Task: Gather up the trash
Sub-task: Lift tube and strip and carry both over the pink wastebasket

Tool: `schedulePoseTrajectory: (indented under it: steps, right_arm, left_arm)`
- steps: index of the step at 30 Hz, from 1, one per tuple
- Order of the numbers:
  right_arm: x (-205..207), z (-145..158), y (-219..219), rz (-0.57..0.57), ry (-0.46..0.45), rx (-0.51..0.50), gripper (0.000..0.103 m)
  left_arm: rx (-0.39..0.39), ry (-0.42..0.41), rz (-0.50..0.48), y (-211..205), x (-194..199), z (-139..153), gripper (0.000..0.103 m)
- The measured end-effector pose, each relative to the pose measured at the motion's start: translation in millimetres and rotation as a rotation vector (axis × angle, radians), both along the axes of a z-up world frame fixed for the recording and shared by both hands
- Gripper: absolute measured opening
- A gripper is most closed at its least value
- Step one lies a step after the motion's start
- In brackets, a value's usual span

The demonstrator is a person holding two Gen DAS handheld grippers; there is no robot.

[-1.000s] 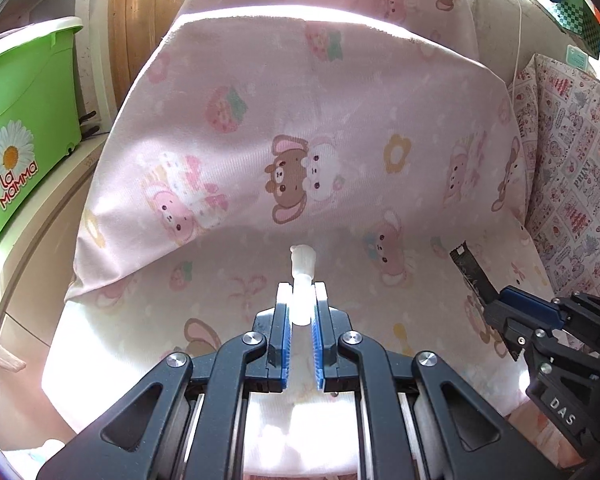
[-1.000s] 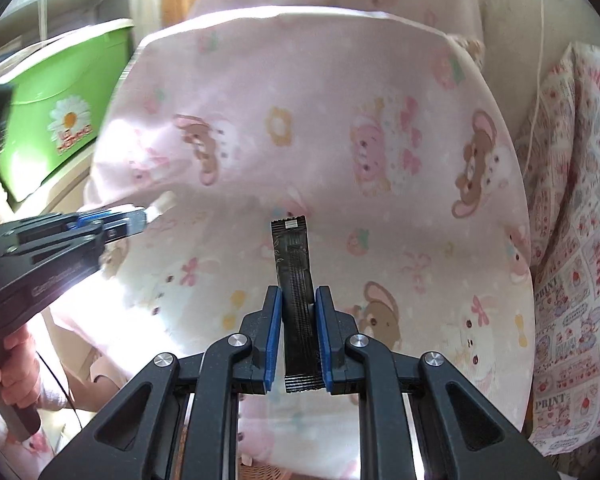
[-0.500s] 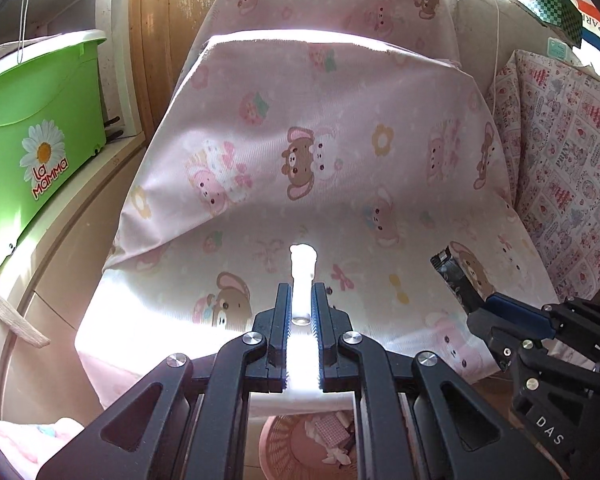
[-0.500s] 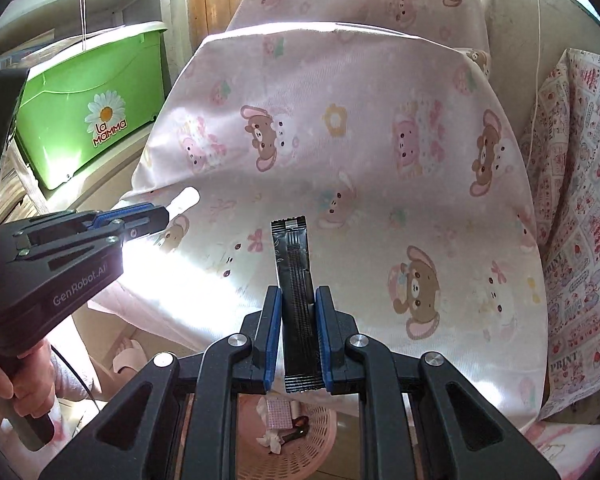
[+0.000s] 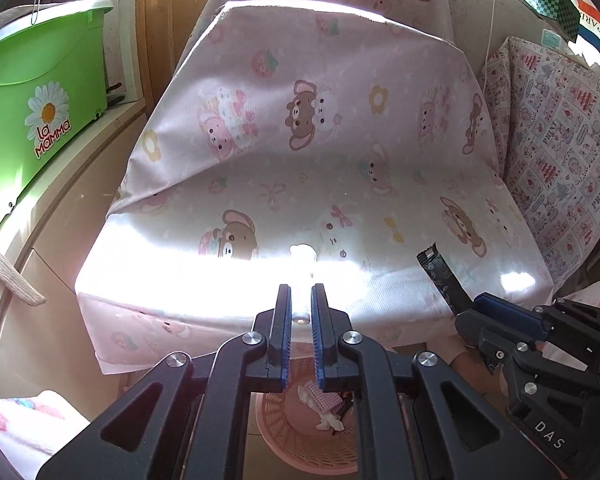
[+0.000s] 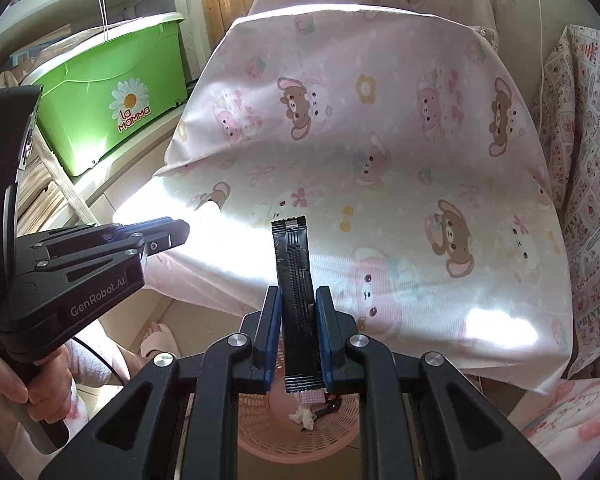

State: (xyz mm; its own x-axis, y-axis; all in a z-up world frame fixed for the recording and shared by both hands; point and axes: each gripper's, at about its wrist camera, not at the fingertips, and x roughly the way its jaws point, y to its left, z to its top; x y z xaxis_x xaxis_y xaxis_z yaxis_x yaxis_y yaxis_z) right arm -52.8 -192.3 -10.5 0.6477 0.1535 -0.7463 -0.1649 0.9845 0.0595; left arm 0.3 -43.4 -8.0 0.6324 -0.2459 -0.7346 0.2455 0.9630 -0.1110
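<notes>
Sunlight cuts a bright band across the front of the pink bear-print cover (image 5: 320,152) draped over a boxy, cushioned seat, its cloth hanging past the front edge. To the left a green "La Mamma" tub (image 6: 112,100) sits on a pale ledge under shelving, with wood panelling behind; to the right a patchwork-print cushion (image 5: 560,152) leans right beside the cover.

Your left gripper (image 5: 300,300) is pinched nearly shut on a small white scrap (image 5: 302,256), whose tip stands up into the glare above the seat's front edge. Your right gripper (image 6: 298,300) is clamped on a long black sachet (image 6: 294,280), which stands upright between the blue pads, its top end clear of the cloth and its lower end hanging below the jaws. Your hand (image 6: 16,384) shows on the left gripper's handle at the lower left of the right wrist view.

On the floor in front of the seat, below both grippers, a pink mesh basket (image 6: 300,436) holds crumpled tissue and a checked scrap. A foot in a pink slipper (image 6: 158,340) rests on the floor to the basket's left. The two grippers sit side by side, apart.
</notes>
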Motion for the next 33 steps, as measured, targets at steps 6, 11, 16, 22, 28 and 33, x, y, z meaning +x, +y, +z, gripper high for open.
schedulePoseTrajectory:
  steps: [6, 11, 16, 22, 28, 33]
  right_arm:
    - [-6, -12, 8, 0.068, 0.06, 0.014, 0.017]
    - [-14, -19, 23, 0.118, 0.071, -0.022, 0.017]
    - [-13, -34, 24, 0.145, 0.147, 0.0, 0.017]
    - [-4, -58, 23, 0.118, 0.231, -0.018, 0.017]
    - [14, -95, 9, 0.039, 0.356, -0.005, 0.018]
    - [23, -126, 5, -0.001, 0.419, -0.025, 0.018]
  left_arm:
    - [0.002, 0.05, -0.014, 6, -9, -8, 0.008]
    - [0.038, 0.136, -0.014, 11, -6, -17, 0.008]
    - [0.036, 0.193, -0.052, 12, -17, -26, 0.008]
    - [0.007, 0.304, -0.074, 9, -11, -46, 0.008]
    - [0.065, 0.385, -0.027, 11, -1, -78, 0.008]
    - [0.037, 0.515, -0.031, 4, 7, -114, 0.008]
